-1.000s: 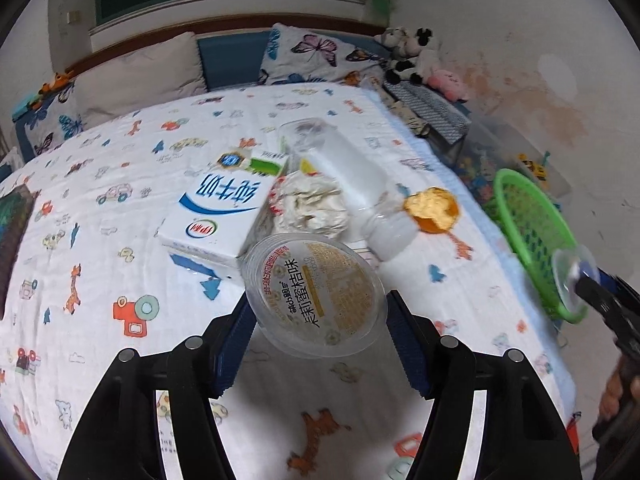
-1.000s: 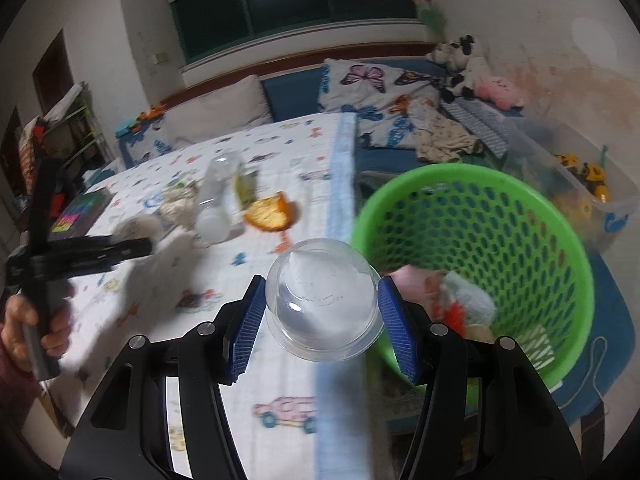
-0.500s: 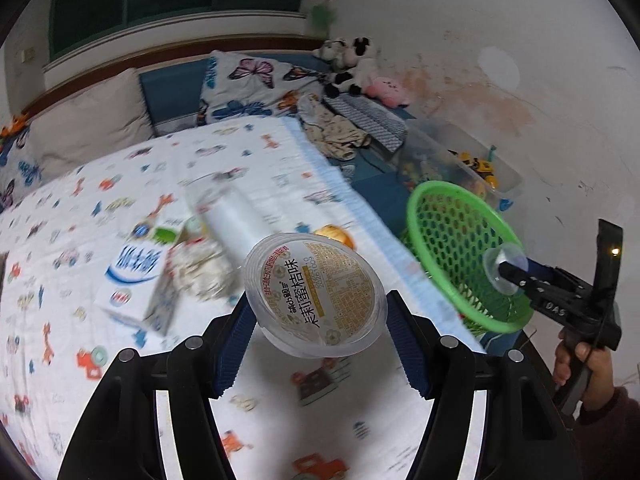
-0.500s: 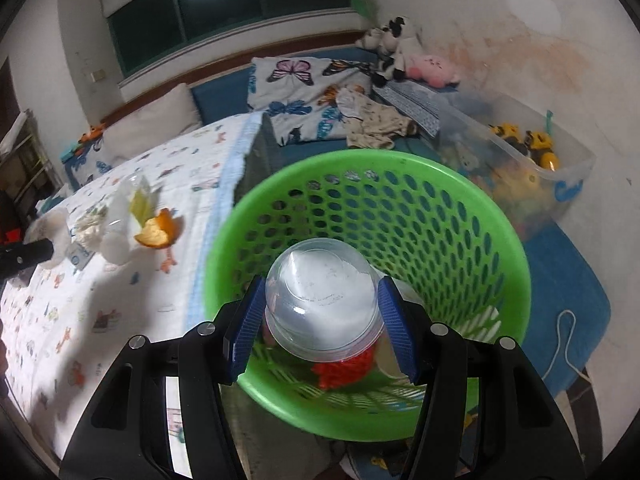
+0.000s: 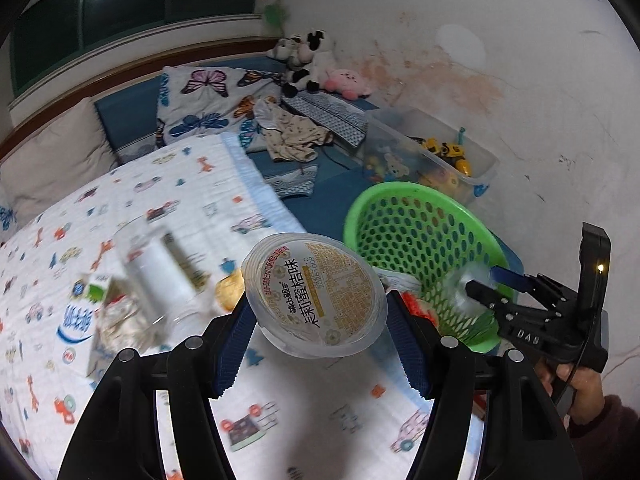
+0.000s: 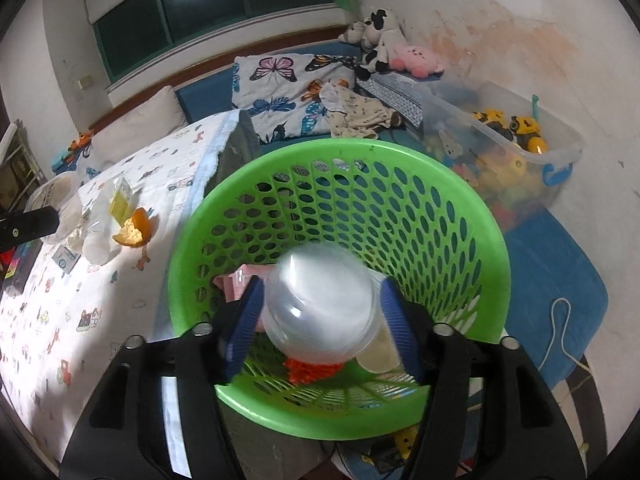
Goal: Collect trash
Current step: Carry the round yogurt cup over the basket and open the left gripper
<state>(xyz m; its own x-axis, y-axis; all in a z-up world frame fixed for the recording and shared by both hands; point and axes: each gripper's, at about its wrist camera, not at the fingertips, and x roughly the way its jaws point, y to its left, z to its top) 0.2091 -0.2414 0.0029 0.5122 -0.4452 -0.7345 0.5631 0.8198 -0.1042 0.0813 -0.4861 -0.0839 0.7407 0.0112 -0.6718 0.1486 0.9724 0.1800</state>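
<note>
My right jaws (image 6: 320,322) have spread since half a second ago; gaps show on both sides of the clear dome lid (image 6: 322,304), now blurred over the green basket (image 6: 460,216). My left jaws (image 5: 316,344) still clamp the jelly cup (image 5: 314,298), which has swung from above the bed (image 5: 160,208) nearer the basket. The bottle (image 5: 160,276), milk carton (image 5: 86,312) and orange peel (image 6: 134,234) stay on the bed.

blurred dome lid (image 6: 320,304), smeared bottle (image 5: 160,276)

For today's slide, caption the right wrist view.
Right gripper holds a clear plastic cup over the green basket.
</note>
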